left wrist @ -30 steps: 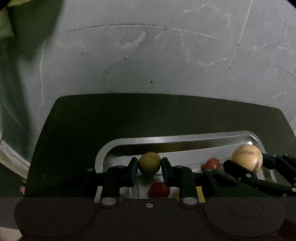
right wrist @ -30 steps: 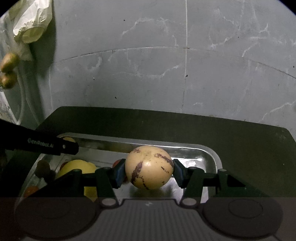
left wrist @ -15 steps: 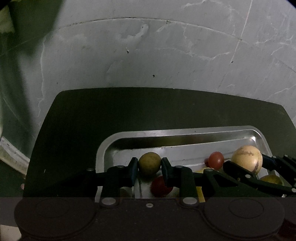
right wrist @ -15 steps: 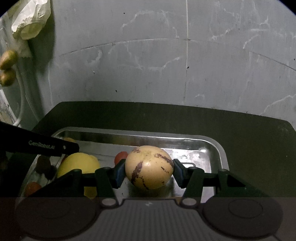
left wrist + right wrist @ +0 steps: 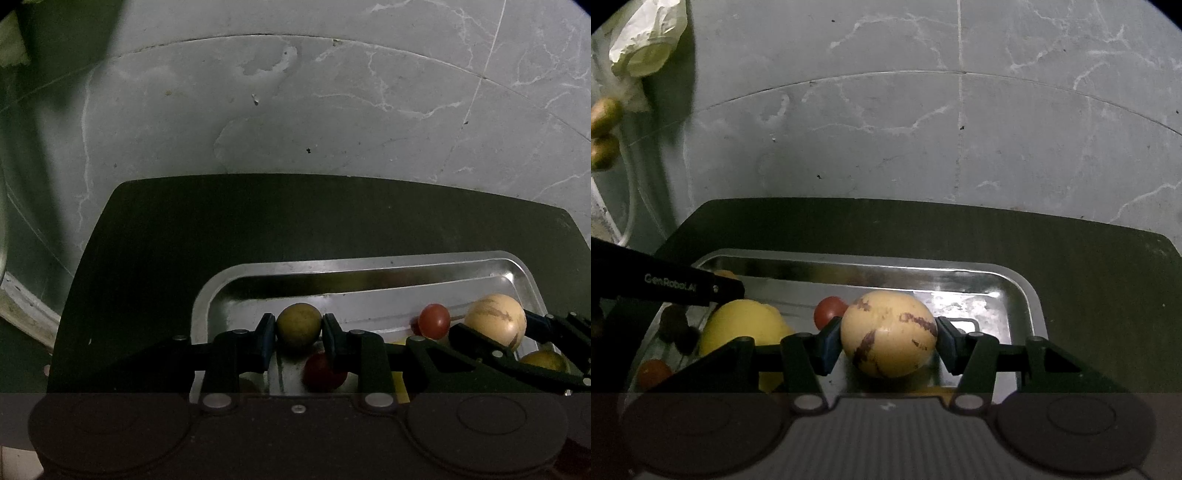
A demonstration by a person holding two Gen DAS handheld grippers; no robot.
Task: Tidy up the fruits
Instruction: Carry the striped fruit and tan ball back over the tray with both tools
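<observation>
While the left gripper [image 5: 298,332] has its jaws clamped on a small olive-yellow fruit [image 5: 298,325] over the left end of the metal tray [image 5: 218,291], the right gripper [image 5: 888,341] pinches a cream, purple-streaked melon [image 5: 888,339] above the tray's right half. Red tomatoes [image 5: 829,309] and a yellow fruit [image 5: 742,325] lie in the tray, which sits on a dark counter [image 5: 295,218].

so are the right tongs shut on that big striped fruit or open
Shut on it. The right tongs have a blue pad pressed against each side of the striped fruit, over the metal tray.
</observation>
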